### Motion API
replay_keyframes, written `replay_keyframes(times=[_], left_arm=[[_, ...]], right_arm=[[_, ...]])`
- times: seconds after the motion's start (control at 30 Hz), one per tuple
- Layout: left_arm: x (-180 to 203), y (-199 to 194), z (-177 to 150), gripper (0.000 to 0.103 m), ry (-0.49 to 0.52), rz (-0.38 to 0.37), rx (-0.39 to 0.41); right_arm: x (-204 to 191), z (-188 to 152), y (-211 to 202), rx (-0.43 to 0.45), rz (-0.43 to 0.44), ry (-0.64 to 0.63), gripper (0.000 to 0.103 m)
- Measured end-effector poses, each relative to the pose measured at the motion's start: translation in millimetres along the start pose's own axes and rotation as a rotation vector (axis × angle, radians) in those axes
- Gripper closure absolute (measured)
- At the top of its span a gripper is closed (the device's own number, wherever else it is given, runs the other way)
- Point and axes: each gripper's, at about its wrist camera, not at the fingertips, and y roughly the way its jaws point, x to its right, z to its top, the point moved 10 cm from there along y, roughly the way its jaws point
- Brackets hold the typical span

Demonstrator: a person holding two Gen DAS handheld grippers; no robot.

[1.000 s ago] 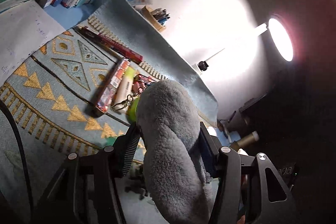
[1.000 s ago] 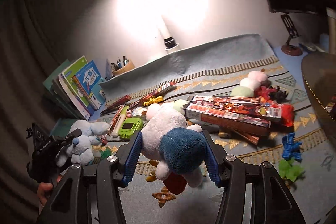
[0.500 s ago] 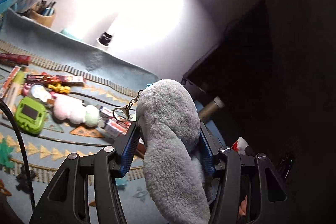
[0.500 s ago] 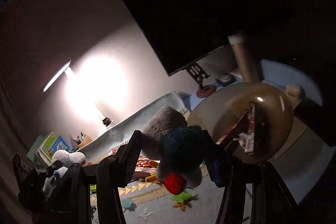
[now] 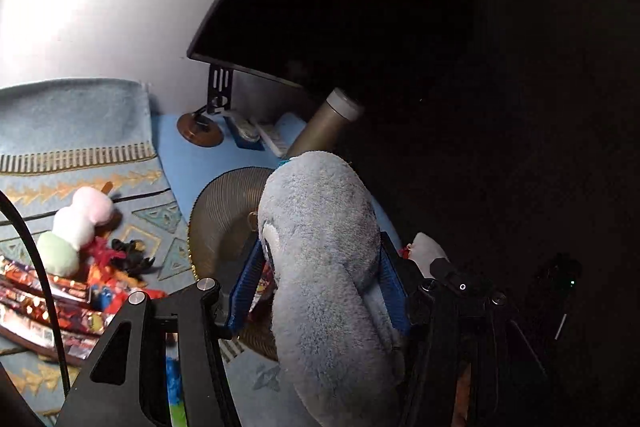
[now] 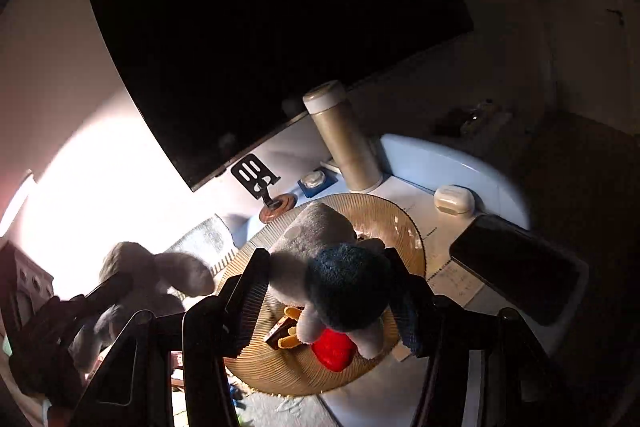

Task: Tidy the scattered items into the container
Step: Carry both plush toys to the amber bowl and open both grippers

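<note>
Both hands have swung from the mat to the ribbed container; the right gripper clamps a blue-headed plush directly above it, the left gripper grips a grey plush beside its rim, ready for dropping in

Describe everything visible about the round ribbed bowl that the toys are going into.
The bowl is round, amber-gold and translucent-looking, perhaps glass or plastic, with fine radial ribs running to a toothed rim. It sits upright on the blue desk surface, beside the patterned mat and in front of the tan flask. Inside lie small packets, yellow pieces and something red. The right gripper holds a white and blue plush over it; the left gripper's grey plush hides much of it from that side.
</note>
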Motion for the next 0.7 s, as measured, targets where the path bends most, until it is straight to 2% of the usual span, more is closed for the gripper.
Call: replay_keyframes(times=[0.13,0.2,0.23,0.3,0.5,0.7], left_arm=[[-13.9,43.8,5.8,0.032,0.078,0.107,-0.057],[-23.3,57.0,8.6,0.032,0.120,0.193,-0.076],[-28.6,57.8,6.9,0.032,0.124,0.211,-0.088],[-36.3,50.9,4.2,0.032,0.115,0.202,-0.092],[-45.7,7.9,-1.0,0.032,0.094,0.222,-0.061],[-43.7,-45.0,-14.9,0.032,0.111,0.251,-0.016]], right_arm=[[2.4,-1.7,33.2,-0.014,0.008,-0.004,0.045],[8.6,-3.6,43.3,-0.039,-0.014,0.014,0.039],[11.7,-3.7,44.7,-0.043,-0.014,0.027,0.034],[17.1,-3.5,42.1,-0.029,0.000,0.056,0.031],[17.3,-9.4,32.6,-0.040,0.041,0.079,0.031],[-16.3,-23.0,4.9,-0.041,0.123,0.043,0.030]])
